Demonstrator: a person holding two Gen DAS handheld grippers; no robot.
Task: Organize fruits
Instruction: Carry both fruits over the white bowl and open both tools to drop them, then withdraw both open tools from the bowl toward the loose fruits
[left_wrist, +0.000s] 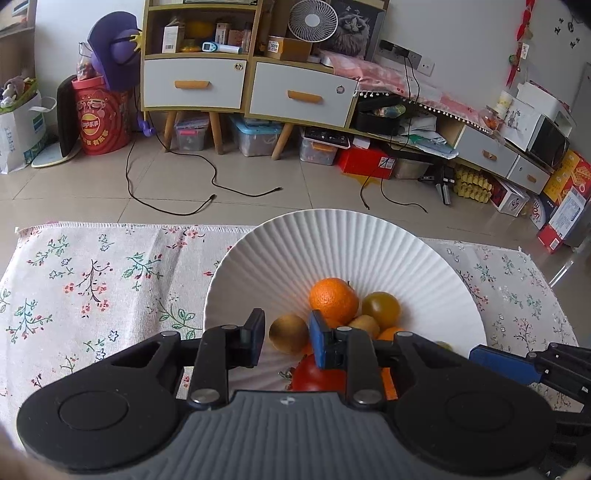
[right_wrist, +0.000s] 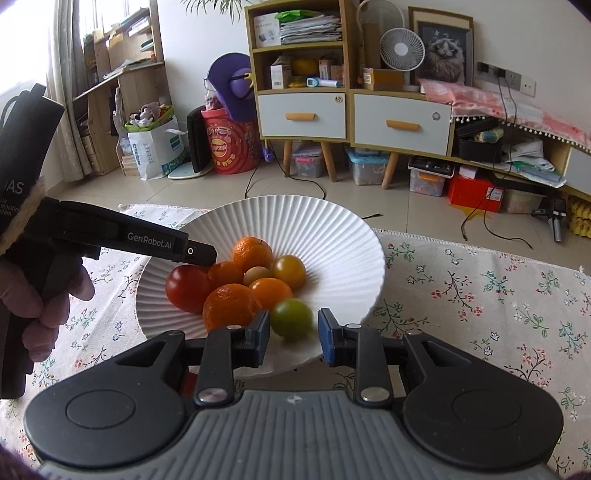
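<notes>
A white ribbed plate on the floral cloth holds a pile of fruit: oranges, a red tomato, a yellow tomato, a small brown fruit and a green tomato. My left gripper is open over the plate, the brown fruit between its fingers. My right gripper is open at the plate's near rim, the green tomato between its fingers, untouched. The left gripper's body also shows in the right wrist view.
The floral tablecloth covers the table. Beyond its far edge lie a tiled floor with cables, wooden drawer cabinets and storage boxes.
</notes>
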